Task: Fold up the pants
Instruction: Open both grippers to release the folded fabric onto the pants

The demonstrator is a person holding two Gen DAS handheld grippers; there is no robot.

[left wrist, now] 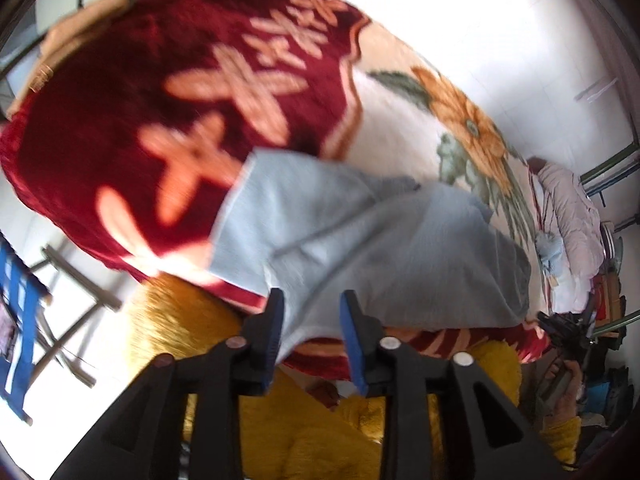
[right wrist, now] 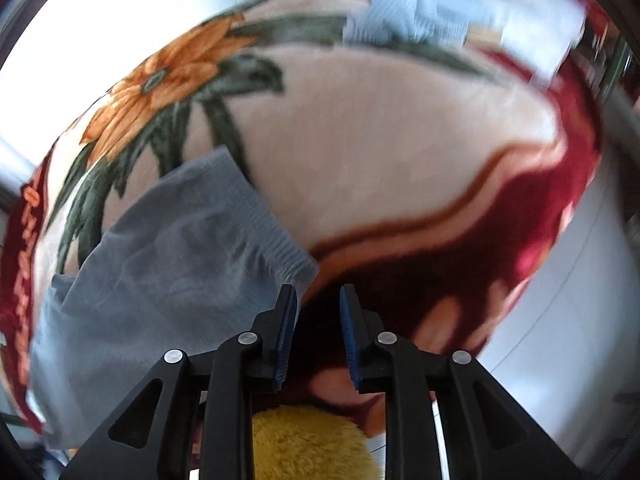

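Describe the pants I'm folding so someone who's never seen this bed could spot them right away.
Start at the big plush blanket, dark red with peach crosses and an orange flower on cream. The pants lie on it near the front edge, pale grey-blue. Unlike the patterned blanket, they are one plain colour, with a ribbed elastic waistband.

Motion blur smears the plush red-and-cream flowered blanket point(left wrist: 224, 92) across both wrist views. The pale blue ribbed pants point(right wrist: 160, 264) run out past the right wrist view's lower-left edge. Clutter at the left wrist view's lower right is too small to identify.
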